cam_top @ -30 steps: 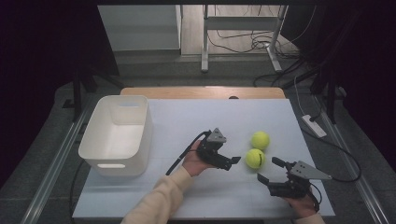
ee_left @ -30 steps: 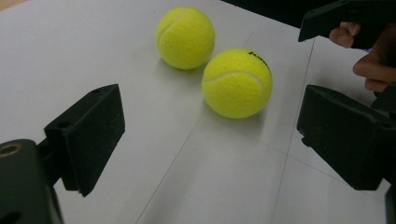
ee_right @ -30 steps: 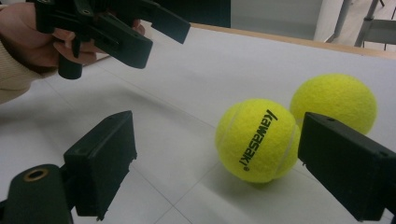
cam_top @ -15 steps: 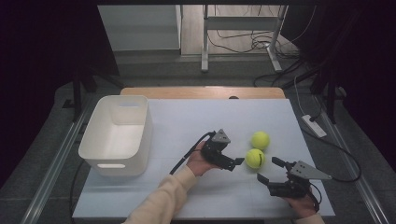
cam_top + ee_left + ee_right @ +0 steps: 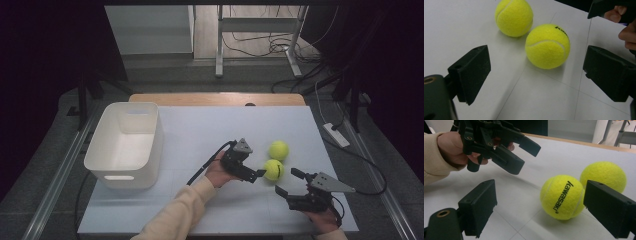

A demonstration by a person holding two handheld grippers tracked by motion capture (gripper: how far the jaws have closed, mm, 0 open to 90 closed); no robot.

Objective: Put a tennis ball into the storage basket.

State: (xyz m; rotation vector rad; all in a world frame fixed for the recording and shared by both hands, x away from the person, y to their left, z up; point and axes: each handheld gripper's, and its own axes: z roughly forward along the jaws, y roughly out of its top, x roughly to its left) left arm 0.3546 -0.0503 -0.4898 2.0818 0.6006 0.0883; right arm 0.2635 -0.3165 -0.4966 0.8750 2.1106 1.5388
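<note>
- Near the middle of the white table (image 5: pixel 200 130), toward five o'clock from its centre: lying side by side, two yellow tennis balls, the near ball (image 5: pixel 273 170) (image 5: pixel 547 46) (image 5: pixel 562 197) and the far ball (image 5: pixel 278 150) (image 5: pixel 514 17) (image 5: pixel 602 176), just beside each other, possibly touching.
- Pointing toward three o'clock at the near ball: left gripper (image 5: pixel 257 173), with jaws standing wide apart and holding nothing, tips just beside the ball but not touching.
- Seen along the left gripper's own jaws (image 5: pixel 536 75): sitting ahead of the gap between them, the near ball, resting on the table.
- Waiting at five o'clock from the near ball: right gripper (image 5: pixel 289 182), jaws spread open and empty, aiming toward ten o'clock.
- Looking along the right gripper (image 5: pixel 539 207): showing black lettering, the near ball, lying ahead between the open jaws and closer to the right-hand one; hovering at ten o'clock beyond, the left gripper (image 5: pixel 526 157) in a hand.
- Standing well apart at nine o'clock on the table: white bin (image 5: pixel 100 160), upright.
</note>
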